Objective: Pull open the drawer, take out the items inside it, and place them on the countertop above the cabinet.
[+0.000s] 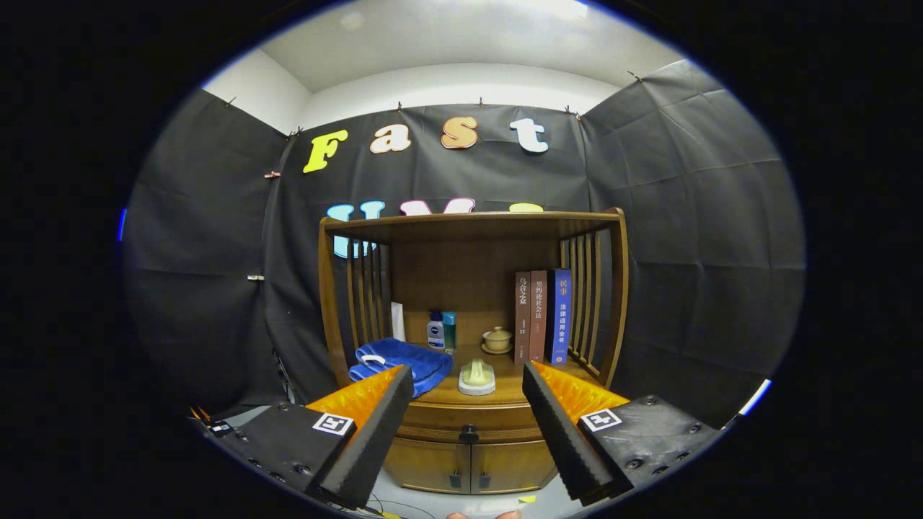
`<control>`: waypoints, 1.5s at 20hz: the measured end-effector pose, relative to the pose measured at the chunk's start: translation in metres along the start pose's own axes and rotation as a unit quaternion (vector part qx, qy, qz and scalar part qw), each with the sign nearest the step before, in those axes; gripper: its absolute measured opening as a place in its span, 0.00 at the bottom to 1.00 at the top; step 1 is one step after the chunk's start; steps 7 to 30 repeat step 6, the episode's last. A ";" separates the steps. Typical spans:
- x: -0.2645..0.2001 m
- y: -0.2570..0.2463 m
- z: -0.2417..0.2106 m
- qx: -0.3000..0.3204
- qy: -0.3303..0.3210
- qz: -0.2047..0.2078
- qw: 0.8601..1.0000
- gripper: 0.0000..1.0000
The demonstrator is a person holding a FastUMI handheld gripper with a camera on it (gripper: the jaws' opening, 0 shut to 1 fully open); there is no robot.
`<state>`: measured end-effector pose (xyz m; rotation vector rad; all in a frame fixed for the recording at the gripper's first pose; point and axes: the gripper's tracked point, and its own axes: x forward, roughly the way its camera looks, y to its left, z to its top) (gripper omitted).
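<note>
held the gripper with fingers spread wide, clamped on nothing. just beyond, faced the wooden cabinet, its drawer shut (dark knob between the fingers). on the countertop: blue towel, pale green item, bottles, lidded cup, three chinese-titled books. behind, black cloth wall, white ceiling.

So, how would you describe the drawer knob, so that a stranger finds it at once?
Find the wooden cabinet ahead of the open gripper. Under its countertop runs a closed drawer. The drawer knob is the single dark round one, centred, above the two smaller door pulls.
</note>
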<state>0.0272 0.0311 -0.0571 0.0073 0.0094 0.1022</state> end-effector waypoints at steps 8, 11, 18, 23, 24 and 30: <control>-0.001 0.001 -0.002 0.001 0.001 0.001 1.000 0.98; -0.001 0.001 -0.002 0.001 0.001 0.001 1.000 0.98; -0.001 0.001 -0.002 0.001 0.001 0.001 1.000 0.98; -0.001 0.001 -0.002 0.001 0.001 0.001 1.000 0.98; -0.001 0.001 -0.002 0.001 0.001 0.001 1.000 0.98; -0.001 0.001 -0.002 0.001 0.001 0.001 1.000 0.98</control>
